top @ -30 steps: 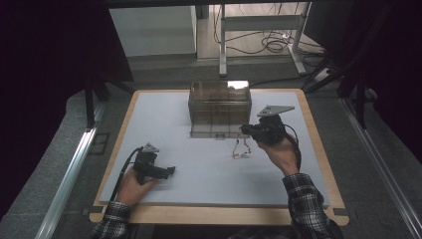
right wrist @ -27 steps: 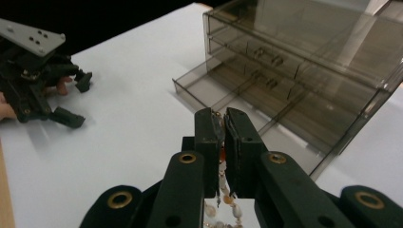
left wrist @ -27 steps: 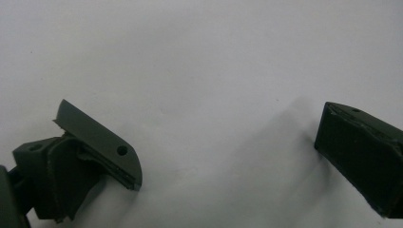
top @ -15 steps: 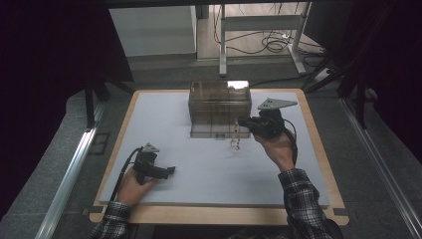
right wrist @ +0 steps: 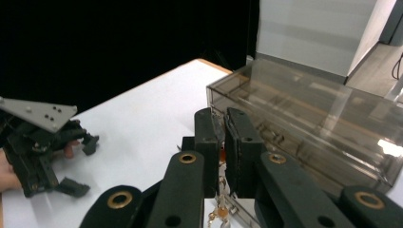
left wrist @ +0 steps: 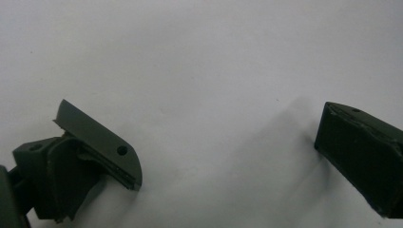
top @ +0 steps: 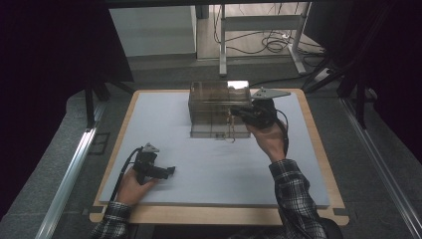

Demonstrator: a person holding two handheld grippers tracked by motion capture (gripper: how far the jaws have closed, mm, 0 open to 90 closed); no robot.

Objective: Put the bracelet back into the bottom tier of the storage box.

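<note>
Moved: right gripper has risen and gone toward 12 o'clock, from the open mat up to the front of the box, taking the necklace with it; left gripper has kept its place.
Necklace: thin, gold-coloured chain with small links and an orange bead or two near the pinch point; it hangs limp below the jaws, its lower end near the mat at the box's front edge.
Necklace close up: in the right gripper view the chain drops straight down from between the two pads.
Right gripper state: jaws pressed together on the necklace, pointing toward 9 o'clock in the high view.
Box: clear smoky-brown plastic organiser with divided compartments, at 12 o'clock on the mat, just behind the hanging chain.
Left gripper state: jaws spread wide with bare mat between them; at 7 o'clock on the mat, well apart from the box.
Mat: pale grey-white sheet on a wooden board.
</note>
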